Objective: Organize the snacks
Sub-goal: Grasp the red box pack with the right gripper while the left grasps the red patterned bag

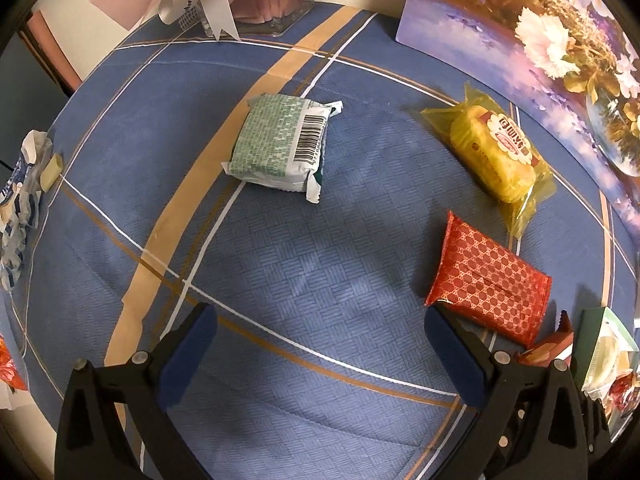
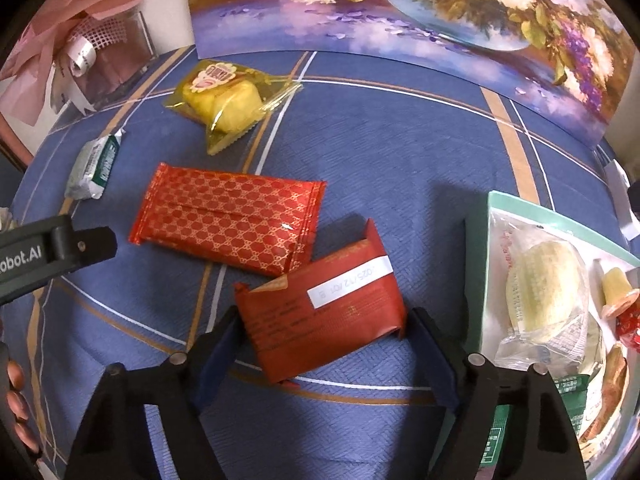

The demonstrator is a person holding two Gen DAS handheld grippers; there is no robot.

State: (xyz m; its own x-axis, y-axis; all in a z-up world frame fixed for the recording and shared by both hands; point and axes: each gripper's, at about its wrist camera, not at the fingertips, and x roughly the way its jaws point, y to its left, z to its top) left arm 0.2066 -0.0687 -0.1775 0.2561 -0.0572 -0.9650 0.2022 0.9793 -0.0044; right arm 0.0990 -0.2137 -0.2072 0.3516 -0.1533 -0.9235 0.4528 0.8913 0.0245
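Organizing looked partly done: several snacks already in the mint-rimmed box (image 2: 486, 264) at the bench's right edge; four still loose on the blue cloth (image 2: 400, 140). Counted: one green packet (image 1: 280, 142), one yellow cake (image 1: 494, 152), one patterned red packet (image 2: 228, 220), one dark red packet (image 2: 324, 312). Right gripper (image 2: 320, 356) fingers part-open, flanking the dark red packet; contact unclear. Left gripper (image 1: 320, 356) fingers wide, empty.

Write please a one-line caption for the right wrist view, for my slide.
Right gripper straddling a red snack packet beside the snack tray on a blue checked tablecloth.
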